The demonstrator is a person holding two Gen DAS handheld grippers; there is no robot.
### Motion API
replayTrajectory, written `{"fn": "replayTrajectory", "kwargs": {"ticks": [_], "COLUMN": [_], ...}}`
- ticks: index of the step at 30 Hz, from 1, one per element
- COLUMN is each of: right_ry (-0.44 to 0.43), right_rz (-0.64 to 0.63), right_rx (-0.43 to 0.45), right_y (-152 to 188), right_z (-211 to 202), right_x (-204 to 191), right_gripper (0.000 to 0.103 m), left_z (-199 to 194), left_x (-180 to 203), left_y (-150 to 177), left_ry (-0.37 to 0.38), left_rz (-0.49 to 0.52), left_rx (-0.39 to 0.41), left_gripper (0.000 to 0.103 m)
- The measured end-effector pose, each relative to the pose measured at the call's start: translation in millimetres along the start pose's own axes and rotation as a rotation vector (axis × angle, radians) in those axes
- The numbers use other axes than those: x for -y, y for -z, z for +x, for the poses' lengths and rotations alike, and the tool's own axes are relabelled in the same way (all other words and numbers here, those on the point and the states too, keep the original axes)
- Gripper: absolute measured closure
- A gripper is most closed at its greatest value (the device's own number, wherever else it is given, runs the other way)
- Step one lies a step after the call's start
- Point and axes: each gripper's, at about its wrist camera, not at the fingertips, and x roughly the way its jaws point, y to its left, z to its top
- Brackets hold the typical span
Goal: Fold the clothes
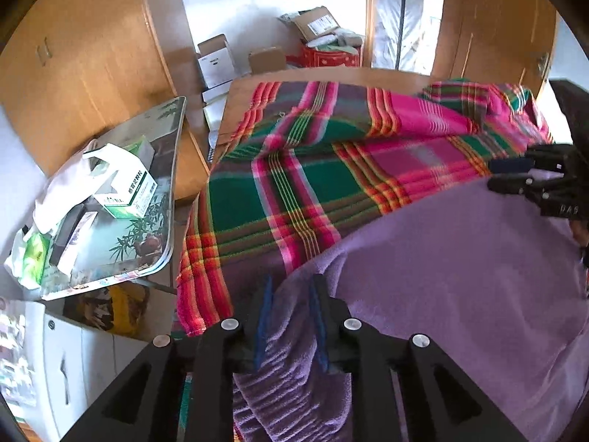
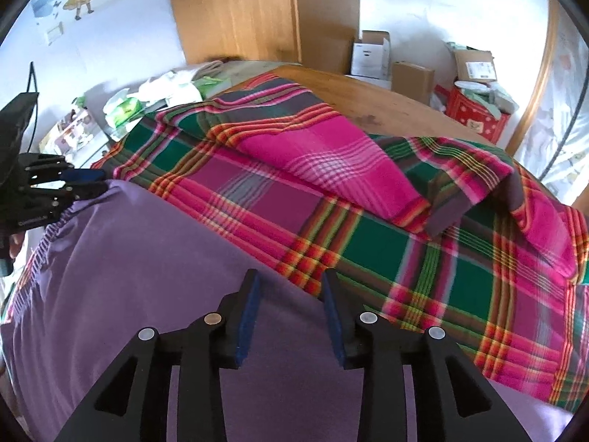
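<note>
A purple fleece garment (image 1: 441,276) (image 2: 147,276) lies spread over a plaid blanket (image 1: 294,191) (image 2: 368,221) on the bed. My left gripper (image 1: 291,313) is shut on its bunched ribbed edge, and the right wrist view shows it at the far left (image 2: 88,182), gripping a corner. My right gripper (image 2: 291,309) stands open, its blue pads wide apart over the garment's far edge. In the left wrist view it appears at the right (image 1: 510,176), with the purple edge at its fingers.
The blanket has a folded-over ridge toward the bed's far side (image 2: 331,162). A glass side table (image 1: 121,228) cluttered with boxes and bags stands left of the bed. Cardboard boxes (image 1: 217,59) and a red box (image 2: 475,114) sit on the floor beyond, beside wooden wardrobes (image 2: 235,11).
</note>
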Motion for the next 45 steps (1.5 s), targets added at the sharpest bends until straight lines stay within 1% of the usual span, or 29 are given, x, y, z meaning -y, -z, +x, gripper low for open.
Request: {"fn": "replayTrajectory", "kwargs": {"ticks": [3, 5, 6, 7, 8, 11, 12, 13, 18, 23, 24, 25, 26, 27, 28, 30, 33, 36, 37, 40, 45], "right_ry": [-0.020, -0.032, -0.034, -0.035, -0.035, -0.031, -0.031, -0.030, -0.026, -0.017, -0.014, -0.009, -0.006, -0.005, -0.008, -0.017, -0.025, -0.019, -0.009, 0.025, 0.050], "right_rz": [-0.022, -0.023, -0.021, -0.019, -0.022, -0.036, -0.037, -0.038, -0.041, -0.039, -0.040, -0.044, -0.049, -0.054, -0.060, -0.069, -0.065, -0.077, -0.085, -0.108, -0.106], "right_rx": [-0.004, -0.002, 0.001, 0.004, 0.006, 0.011, 0.010, 0.010, 0.014, 0.019, 0.018, 0.016, 0.013, 0.010, 0.008, 0.007, 0.009, 0.014, 0.016, 0.026, 0.063], "right_y": [-0.1, 0.3, 0.7, 1.2, 1.6, 2.4, 2.4, 2.5, 1.6, 0.9, 1.0, 1.1, 1.1, 1.3, 1.5, 2.0, 2.9, 3.1, 3.2, 4.5, 7.2], "right_z": [0.4, 0.4, 0.2, 0.1, 0.1, 0.0, -0.1, -0.3, 0.8, 1.9, 1.8, 1.6, 1.3, 0.9, 0.5, -0.3, -0.8, -1.9, -2.5, -4.9, -17.0], "right_x": [-3.4, -2.9, -2.3, -2.2, -2.7, -4.0, -3.6, -3.2, -2.7, -3.5, -4.0, -5.1, -6.1, -7.2, -8.4, -10.6, -12.0, -15.6, -17.5, -21.5, -26.2], "right_gripper": [0.064, 0.063, 0.063, 0.062, 0.061, 0.060, 0.060, 0.060, 0.060, 0.059, 0.059, 0.060, 0.061, 0.063, 0.069, 0.071, 0.078, 0.089, 0.094, 0.097, 0.099], "left_z": [-0.5, -2.8, -5.4, -6.8, -7.6, -3.2, 0.3, 1.1, 3.3, 3.7, 3.2, 2.4, 1.7, 1.0, -0.4, -2.7, -8.4, -18.6, -22.1, -30.1, -30.0], "left_x": [-1.2, -7.2, -10.5, -12.9, -13.6, -9.2, -8.3, -8.4, -10.3, -14.2, -14.1, -12.9, -11.2, -9.5, -7.6, -6.6, -8.4, -8.9, -8.8, -8.5, -6.8], "left_y": [2.9, 4.2, 5.5, 6.4, 7.1, 6.8, 5.4, 4.5, 3.7, 6.2, 7.1, 7.6, 7.6, 7.5, 7.5, 7.9, 8.3, 9.2, 9.5, 10.5, 13.5], "left_ry": [0.027, 0.070, 0.101, 0.125, 0.135, 0.089, 0.061, 0.049, 0.045, 0.069, 0.072, 0.079, 0.076, 0.073, 0.063, 0.048, 0.037, 0.031, 0.029, 0.021, 0.017], "left_rz": [0.020, 0.000, -0.014, -0.022, -0.019, 0.022, 0.033, 0.036, 0.025, -0.004, -0.007, -0.004, 0.002, 0.009, 0.014, 0.011, -0.009, -0.011, -0.008, -0.001, -0.007], "left_rx": [-0.001, 0.003, 0.012, 0.019, 0.021, -0.002, -0.012, -0.009, -0.008, -0.006, -0.005, -0.005, -0.003, -0.002, 0.004, 0.019, 0.055, 0.096, 0.108, 0.137, 0.133], "left_gripper": [0.081, 0.081, 0.078, 0.072, 0.070, 0.070, 0.068, 0.067, 0.066, 0.066, 0.070, 0.076, 0.078, 0.086, 0.101, 0.100, 0.101, 0.101, 0.101, 0.101, 0.101]}}
